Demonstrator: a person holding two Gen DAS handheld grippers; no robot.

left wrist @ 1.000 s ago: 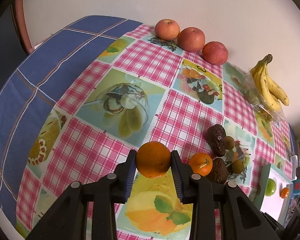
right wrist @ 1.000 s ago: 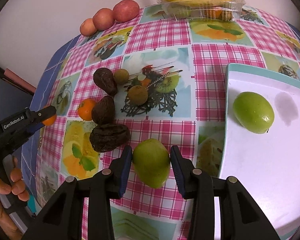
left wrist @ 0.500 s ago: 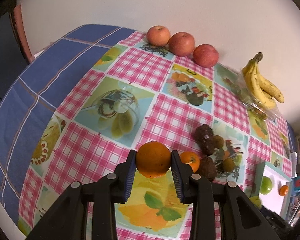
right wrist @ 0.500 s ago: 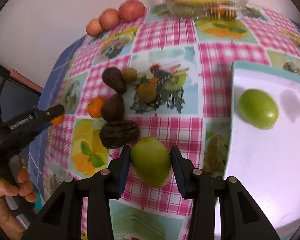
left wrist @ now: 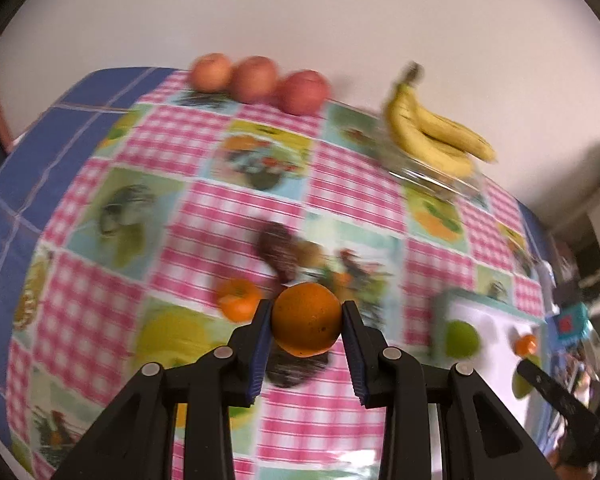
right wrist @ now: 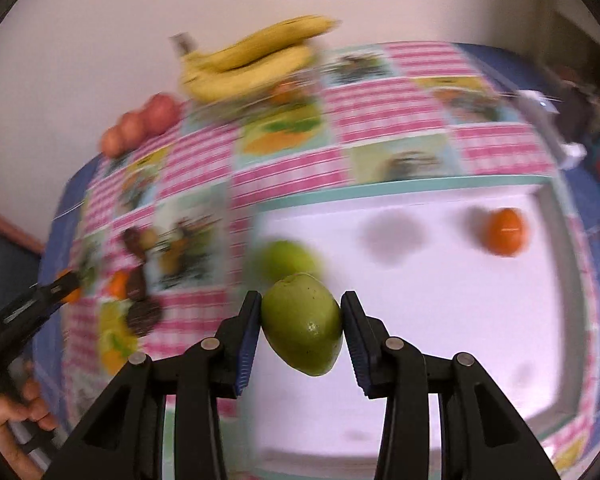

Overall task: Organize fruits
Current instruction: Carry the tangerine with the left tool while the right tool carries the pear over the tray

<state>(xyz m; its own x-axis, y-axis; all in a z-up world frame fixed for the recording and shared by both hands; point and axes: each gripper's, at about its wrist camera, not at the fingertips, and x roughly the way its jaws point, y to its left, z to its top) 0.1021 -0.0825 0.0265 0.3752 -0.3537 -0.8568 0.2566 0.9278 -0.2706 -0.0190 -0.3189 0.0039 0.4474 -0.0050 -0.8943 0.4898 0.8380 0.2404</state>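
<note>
Both grippers have moved toward the tray since the earlier frame, each carrying its fruit.

The left gripper (left wrist: 306, 322) is clenched on a round orange fruit (left wrist: 306, 319), held above the checked pink tablecloth (left wrist: 352, 184) near the dark brown fruits (left wrist: 278, 246) in the middle of the table. The right gripper (right wrist: 300, 326) grasps a green oval mango (right wrist: 302, 322) over the left edge of the white tray with a teal rim (right wrist: 440, 312), just in front of a second green fruit (right wrist: 286, 258). A small orange tangerine (right wrist: 506, 232) lies near the tray's far right corner. Yellow bananas (left wrist: 432, 136) and three red apples (left wrist: 256, 80) stay along the far edge.
</note>
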